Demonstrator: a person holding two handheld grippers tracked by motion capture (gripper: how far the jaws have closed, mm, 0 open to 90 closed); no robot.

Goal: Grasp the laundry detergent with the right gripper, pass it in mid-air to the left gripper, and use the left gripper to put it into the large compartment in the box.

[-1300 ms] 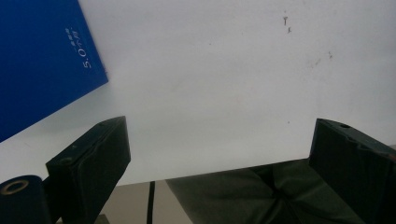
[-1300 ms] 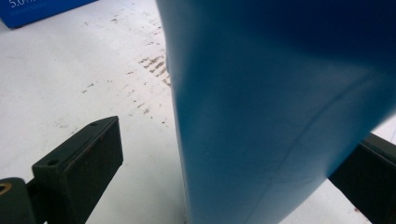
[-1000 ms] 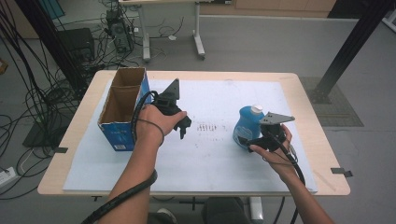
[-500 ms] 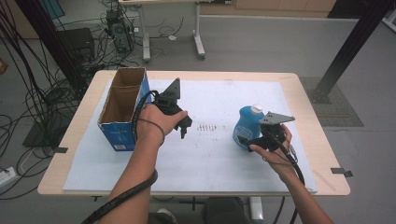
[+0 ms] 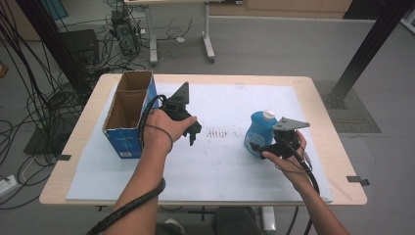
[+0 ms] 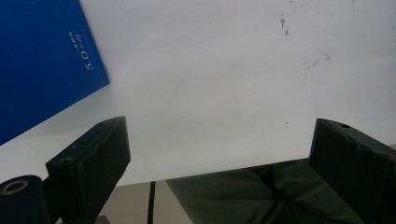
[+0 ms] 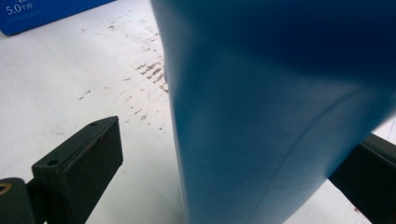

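- We find the blue bottle [image 5: 258, 132] upright, right of centre on the worktop [image 5: 220, 161].
- Right hand-held gripper [image 7: 224, 186] spread around its body, not pinching.
- We judge it rigid, slick; grip mid-body.
- Left hand-held gripper [image 6: 219, 154] spread, empty.

Blue bottle [image 5: 257, 132] with white cap, upright on the white table sheet, right of centre
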